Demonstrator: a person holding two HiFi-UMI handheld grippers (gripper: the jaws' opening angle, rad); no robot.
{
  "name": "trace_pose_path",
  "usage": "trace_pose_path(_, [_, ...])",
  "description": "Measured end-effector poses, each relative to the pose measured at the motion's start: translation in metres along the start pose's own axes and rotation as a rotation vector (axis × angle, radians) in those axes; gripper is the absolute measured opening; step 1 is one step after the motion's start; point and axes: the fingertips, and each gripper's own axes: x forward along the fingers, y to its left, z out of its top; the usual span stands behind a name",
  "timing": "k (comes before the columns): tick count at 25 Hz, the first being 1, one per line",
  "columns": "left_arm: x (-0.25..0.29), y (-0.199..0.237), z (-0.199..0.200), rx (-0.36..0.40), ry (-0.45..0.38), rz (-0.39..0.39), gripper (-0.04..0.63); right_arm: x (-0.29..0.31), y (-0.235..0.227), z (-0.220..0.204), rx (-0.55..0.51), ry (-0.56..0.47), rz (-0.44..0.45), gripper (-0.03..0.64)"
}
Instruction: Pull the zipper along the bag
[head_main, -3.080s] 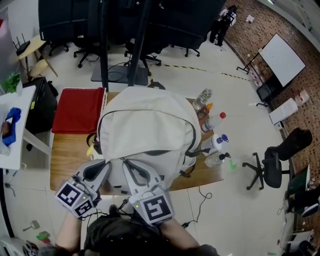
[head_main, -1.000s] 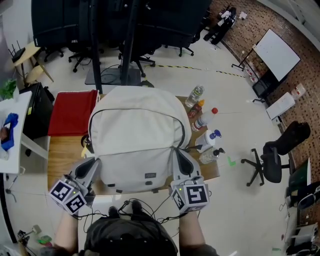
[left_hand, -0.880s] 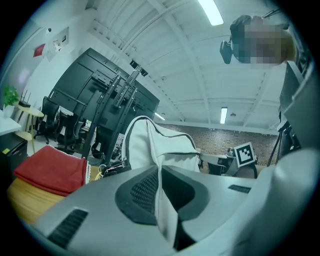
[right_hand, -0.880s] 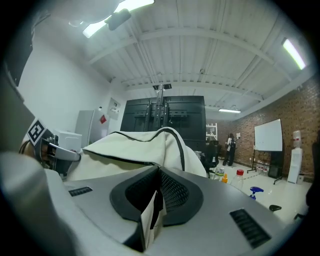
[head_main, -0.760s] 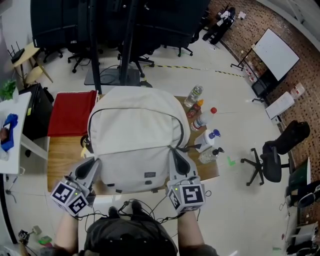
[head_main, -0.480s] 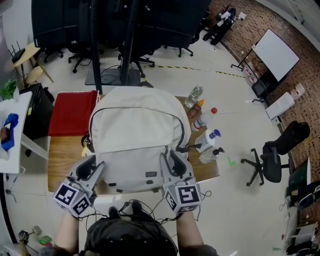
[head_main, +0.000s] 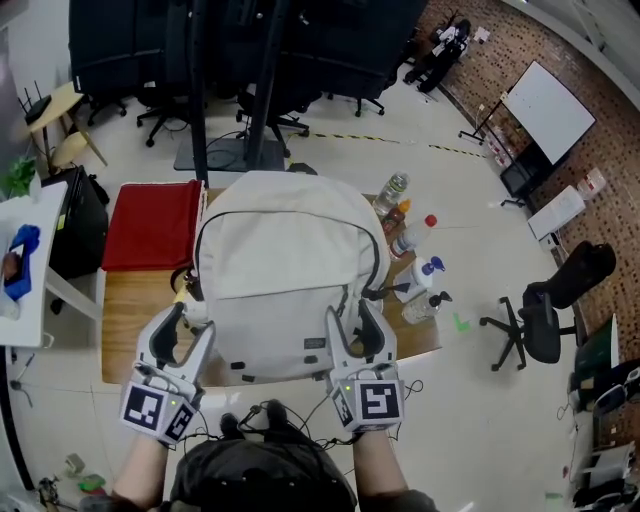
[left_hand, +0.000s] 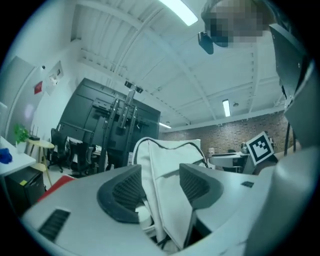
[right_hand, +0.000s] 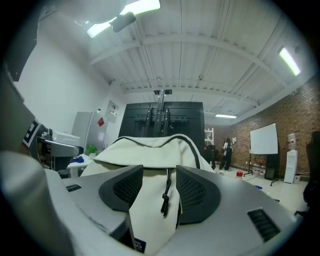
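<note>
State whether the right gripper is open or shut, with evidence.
Open: the right gripper has just been opening; its pads stand apart, with the backpack fabric and black cord loose between them.

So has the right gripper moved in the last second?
Yes. The right gripper has shifted left, away from the spray bottle, over the bag; its jaws have just been opening, zipper cord between them.

We hold both grippers level, side by side. On the left gripper (head_main: 190, 325) the jaws have just swung wide apart. On the right gripper (head_main: 350, 318) they've just opened too. The bag (head_main: 270, 300) fabric hangs loose between each pair, unpinched.
</note>
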Motion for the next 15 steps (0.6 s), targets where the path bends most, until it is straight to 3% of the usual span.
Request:
trace_pose_path(3, [-0.017,0.006,0.028,0.071,-0.108,0.050,0.145,-0.014,0.011,0.030,-0.012,-0.119,-0.045,0.206])
trace_pose_path(7, [-0.026,0.002,0.046,0.093,-0.156,0.005,0.028,-0.029,0.031,0.053,-0.067,-0.190,-0.070,0.186])
trace_pose_path(9, [-0.028,-0.003,0.051,0.099,-0.167,-0.018,0.018,-0.035,0.038,0.058,-0.063,-0.199,-0.069,0.181])
trace_pose_path(15, [-0.027,-0.039,0.037,0.097,-0.100,-0.098,0.017,-0.053,0.042,0.069,-0.077,-0.251,-0.083,0.063])
